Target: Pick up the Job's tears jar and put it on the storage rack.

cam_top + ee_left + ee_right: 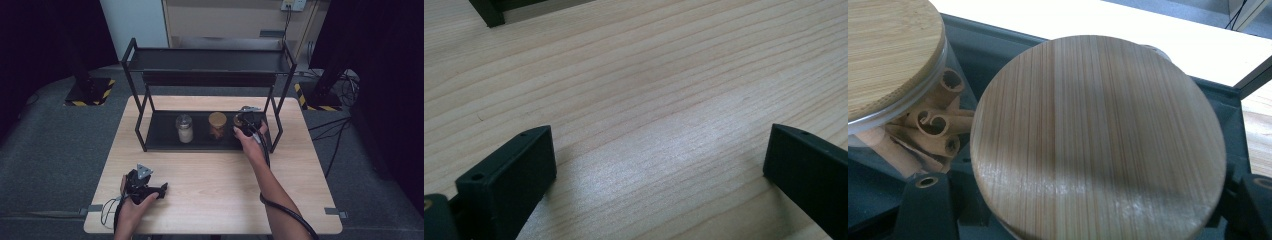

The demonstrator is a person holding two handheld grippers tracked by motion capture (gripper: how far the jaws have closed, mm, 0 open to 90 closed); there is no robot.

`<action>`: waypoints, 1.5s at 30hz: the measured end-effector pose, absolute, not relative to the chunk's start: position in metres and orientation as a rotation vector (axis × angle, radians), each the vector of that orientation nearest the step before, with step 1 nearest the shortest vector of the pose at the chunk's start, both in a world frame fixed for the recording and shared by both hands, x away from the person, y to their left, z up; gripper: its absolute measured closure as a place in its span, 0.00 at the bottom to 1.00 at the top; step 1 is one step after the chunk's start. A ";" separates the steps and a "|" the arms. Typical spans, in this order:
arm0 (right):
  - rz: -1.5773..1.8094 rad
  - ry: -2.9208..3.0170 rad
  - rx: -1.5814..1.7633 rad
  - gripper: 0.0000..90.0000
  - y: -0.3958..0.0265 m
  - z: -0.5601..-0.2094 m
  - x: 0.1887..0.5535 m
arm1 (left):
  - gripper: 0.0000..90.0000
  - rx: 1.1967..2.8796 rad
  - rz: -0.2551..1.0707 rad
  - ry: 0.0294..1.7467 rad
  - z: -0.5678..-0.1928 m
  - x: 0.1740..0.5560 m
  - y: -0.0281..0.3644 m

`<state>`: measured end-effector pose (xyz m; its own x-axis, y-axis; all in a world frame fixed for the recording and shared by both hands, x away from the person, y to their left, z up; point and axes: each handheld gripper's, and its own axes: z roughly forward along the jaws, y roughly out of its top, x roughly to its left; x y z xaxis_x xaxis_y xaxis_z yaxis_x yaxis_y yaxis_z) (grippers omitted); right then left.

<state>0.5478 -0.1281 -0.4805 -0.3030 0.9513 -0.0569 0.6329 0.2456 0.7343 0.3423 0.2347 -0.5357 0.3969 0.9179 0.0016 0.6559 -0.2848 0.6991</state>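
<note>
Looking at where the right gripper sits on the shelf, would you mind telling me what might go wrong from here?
1. The right gripper straddles a jar with a round wooden lid; only the lid shows, so the jaws may catch it rather than the glass, and it could come off.
2. The cinnamon-stick jar stands close beside it and could get knocked.
3. The rack's upper shelf and right post crowd the lift path.

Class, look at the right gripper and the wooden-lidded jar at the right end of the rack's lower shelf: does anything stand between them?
Nothing visible does. The right gripper is already at the jar, one jaw on either side of its lid.
</note>
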 end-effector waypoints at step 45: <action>0.903 1.994 1.467 0.18 -0.127 -0.489 0.548 | 0.00 2.040 0.548 1.339 -0.536 0.342 0.235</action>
<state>0.5479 -0.1270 -0.4885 -0.2933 0.9560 -0.0098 0.6233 0.1990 0.7562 0.3424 0.2347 -0.5356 0.3968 0.9179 0.0017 0.6559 -0.2848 0.6990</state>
